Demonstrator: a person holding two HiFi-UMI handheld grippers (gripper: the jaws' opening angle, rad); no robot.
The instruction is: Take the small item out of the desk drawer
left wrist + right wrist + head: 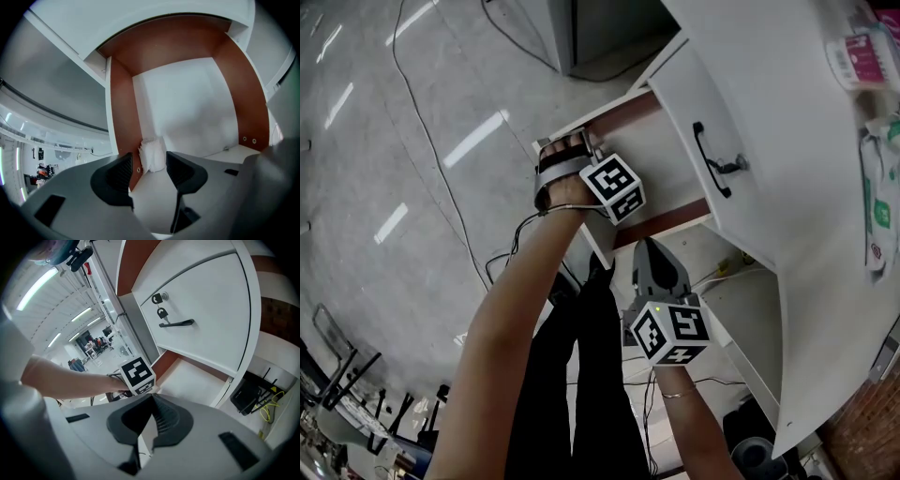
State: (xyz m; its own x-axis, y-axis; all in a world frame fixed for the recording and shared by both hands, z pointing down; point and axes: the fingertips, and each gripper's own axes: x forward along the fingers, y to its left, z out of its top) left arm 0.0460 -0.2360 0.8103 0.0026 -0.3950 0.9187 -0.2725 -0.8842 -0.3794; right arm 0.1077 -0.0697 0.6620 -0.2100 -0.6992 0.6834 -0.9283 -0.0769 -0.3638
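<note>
Jaws apart, the left gripper (149,168) points into the open brown-walled white drawer (187,108) to straddle the small crumpled white item (152,155) at six o'clock. The right gripper (151,420), closed and empty, hangs aside.

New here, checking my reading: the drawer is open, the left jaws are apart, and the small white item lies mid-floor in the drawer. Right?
Not quite: the left gripper view shows the small white item against the brown side wall of the drawer, not mid-floor. The drawer is open, and the left gripper has its jaws apart.
</note>
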